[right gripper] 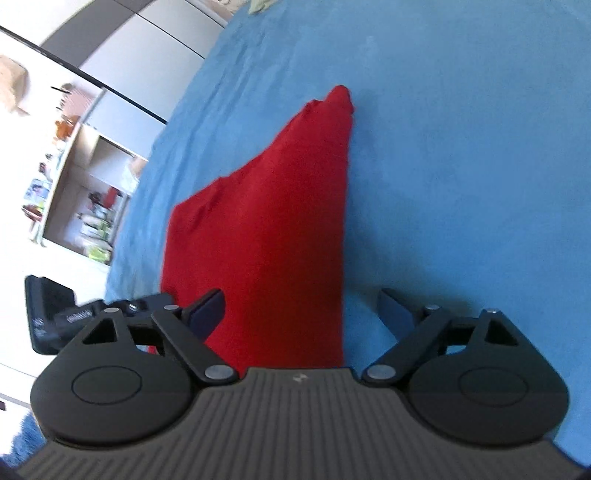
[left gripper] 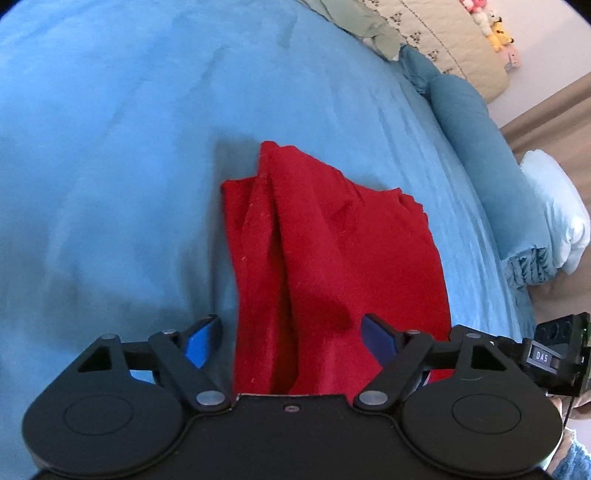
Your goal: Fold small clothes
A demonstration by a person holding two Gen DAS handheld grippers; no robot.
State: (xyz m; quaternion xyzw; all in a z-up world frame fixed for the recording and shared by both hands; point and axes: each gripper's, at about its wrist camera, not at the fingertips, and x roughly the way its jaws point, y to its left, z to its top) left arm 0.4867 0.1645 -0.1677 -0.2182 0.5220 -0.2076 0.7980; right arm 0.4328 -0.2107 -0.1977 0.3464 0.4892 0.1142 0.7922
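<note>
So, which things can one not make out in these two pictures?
- Near end of the red garment: in both wrist views the gripper body covers it.
- What kind of garment it is: it lies folded on the blue bedsheet, so its shape stays hidden.
- Shelf items: right wrist view, blurred and too small.
- Plush toys: left wrist view, tiny, at the frame corner.
- The other gripper: each view's edge cuts it off.

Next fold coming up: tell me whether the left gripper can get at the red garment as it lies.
Probably yes: the left gripper is open above the red garment, nothing between them.
</note>
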